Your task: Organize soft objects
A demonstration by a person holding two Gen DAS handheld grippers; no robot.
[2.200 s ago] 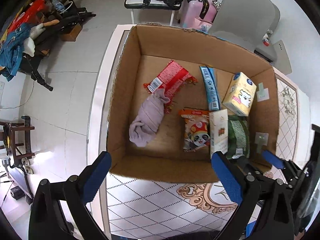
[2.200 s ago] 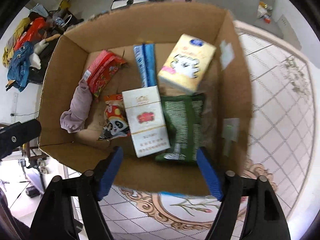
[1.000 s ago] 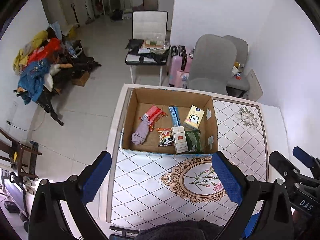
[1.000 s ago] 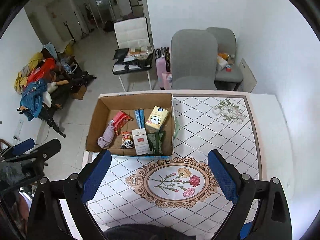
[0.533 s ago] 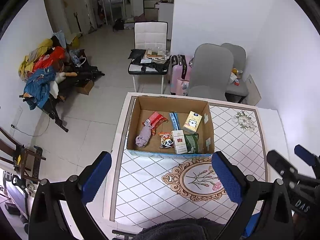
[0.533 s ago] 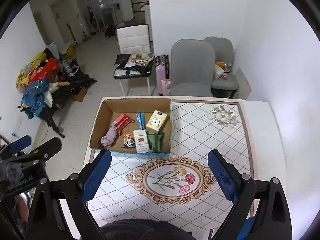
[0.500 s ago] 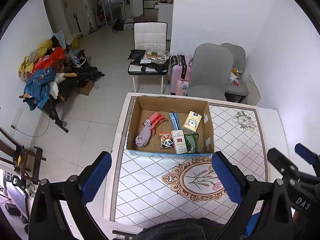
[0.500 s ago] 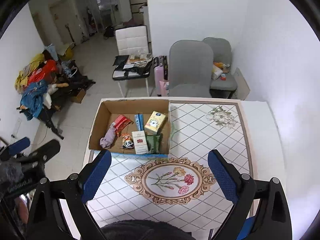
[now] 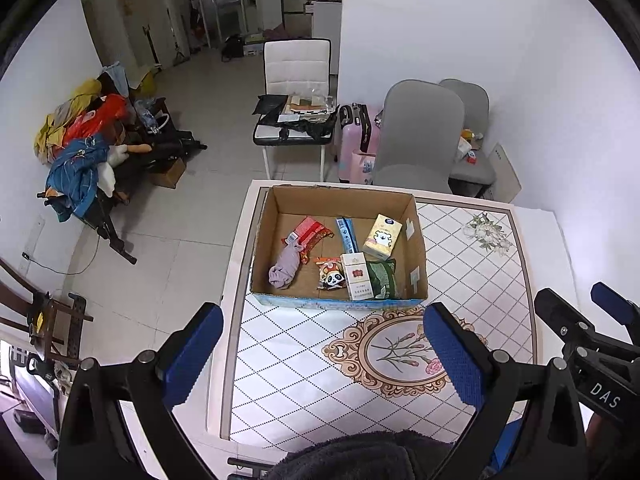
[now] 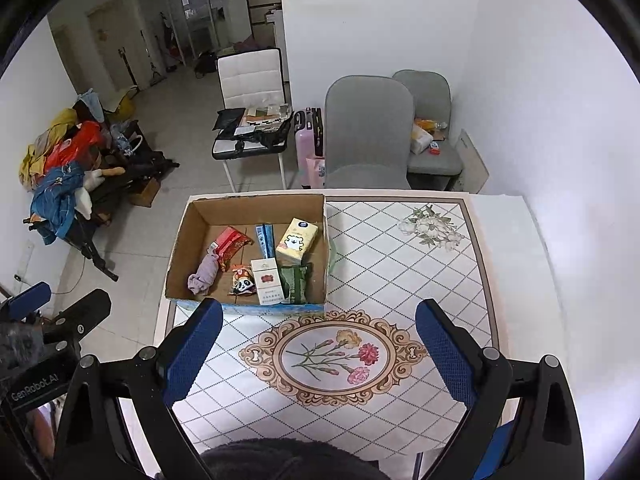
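Seven items lie in the open cardboard box [image 9: 416,240] that stands on the patterned counter [image 9: 460,280] at its far left part. Along the box's left side a lilac cloth [image 9: 285,266] rests with its upper end touching a red snack packet [image 9: 310,233]. A blue-striped tube [image 9: 347,234] lies near the middle, with a yellow tissue pack [image 9: 382,237] to its right. At the near wall sit a small panda snack bag [image 9: 331,276], a white carton with a red emblem [image 9: 357,276] and a dark green pouch [image 9: 382,279] partly tucked under the carton. The print on the packages is too small to read.

The left gripper [image 9: 324,354] hangs high above the counter, well away from the box, its jaws spread wide and holding nothing. The right gripper [image 10: 320,354] hovers likewise, jaws spread and empty. Each gripper's body is cut off by the frame's lower edge, and a dark fuzzy shape [image 10: 288,460] fills the bottom centre of both views. In the left wrist view the right gripper shows only partly at the right edge. Beyond the counter stand two grey chairs [image 9: 416,136].
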